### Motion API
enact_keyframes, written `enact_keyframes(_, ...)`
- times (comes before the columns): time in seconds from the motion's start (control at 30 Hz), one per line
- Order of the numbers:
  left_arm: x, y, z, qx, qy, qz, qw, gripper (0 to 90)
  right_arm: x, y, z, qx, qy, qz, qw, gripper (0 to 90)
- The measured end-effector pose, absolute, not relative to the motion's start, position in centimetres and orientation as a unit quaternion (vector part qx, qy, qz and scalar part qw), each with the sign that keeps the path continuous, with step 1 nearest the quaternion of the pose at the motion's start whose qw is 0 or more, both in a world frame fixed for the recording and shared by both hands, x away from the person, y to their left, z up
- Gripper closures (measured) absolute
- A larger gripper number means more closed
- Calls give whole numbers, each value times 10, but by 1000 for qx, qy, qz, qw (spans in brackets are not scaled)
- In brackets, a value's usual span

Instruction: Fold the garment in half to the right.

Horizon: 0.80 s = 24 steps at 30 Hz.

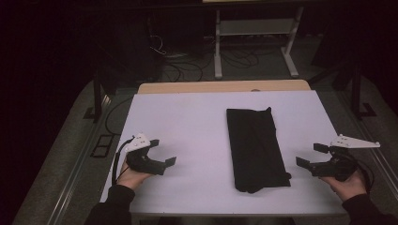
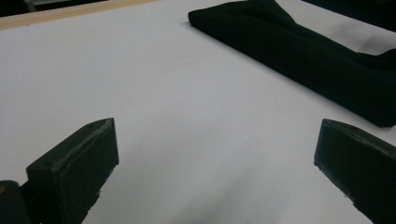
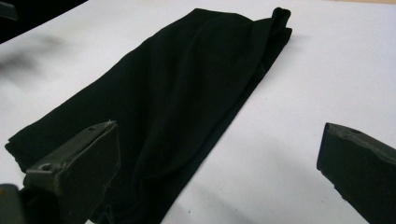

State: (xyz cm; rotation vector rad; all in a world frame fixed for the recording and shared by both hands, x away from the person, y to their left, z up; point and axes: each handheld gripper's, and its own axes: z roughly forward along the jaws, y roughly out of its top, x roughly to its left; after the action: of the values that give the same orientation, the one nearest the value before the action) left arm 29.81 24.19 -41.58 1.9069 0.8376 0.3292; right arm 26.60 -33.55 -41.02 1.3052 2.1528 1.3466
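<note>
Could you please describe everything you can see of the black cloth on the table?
The black cloth is a soft, matte fabric folded into a long, narrow strip. It lies flat on the white table, right of centre, running from the far side toward the person. Gentle creases run along its length; a small corner pokes up at the far end, and the near end is slightly bunched. Nothing touches it: the left tongs and right tongs sit open on either side, apart from it.

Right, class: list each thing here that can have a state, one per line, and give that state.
black cloth: folded into a long strip, lying flat on the table, untouched.
left gripper: open, empty, held over the table left of the cloth.
right gripper: open, empty, held near the table's right edge, right of the cloth.
white table: bears the cloth.
</note>
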Motion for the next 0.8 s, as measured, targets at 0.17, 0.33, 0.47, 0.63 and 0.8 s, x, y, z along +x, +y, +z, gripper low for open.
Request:
enact_keyframes(0.17,294,257,-419,783,354,147,489,0,266,-335,-410,453,746,466,142,0)
enact_keyframes(0.33,291,269,-423,776,367,152,490,0,265,-336,-411,455,746,466,142,0)
enact_keyframes(0.47,287,275,-427,775,373,157,486,0,265,-335,-411,455,746,465,142,0)
enact_keyframes(0.63,283,281,-432,778,381,155,474,0,265,-335,-412,456,746,465,139,0)
enact_keyframes(0.8,282,285,-434,772,389,155,478,0,266,-334,-413,454,748,464,140,0)
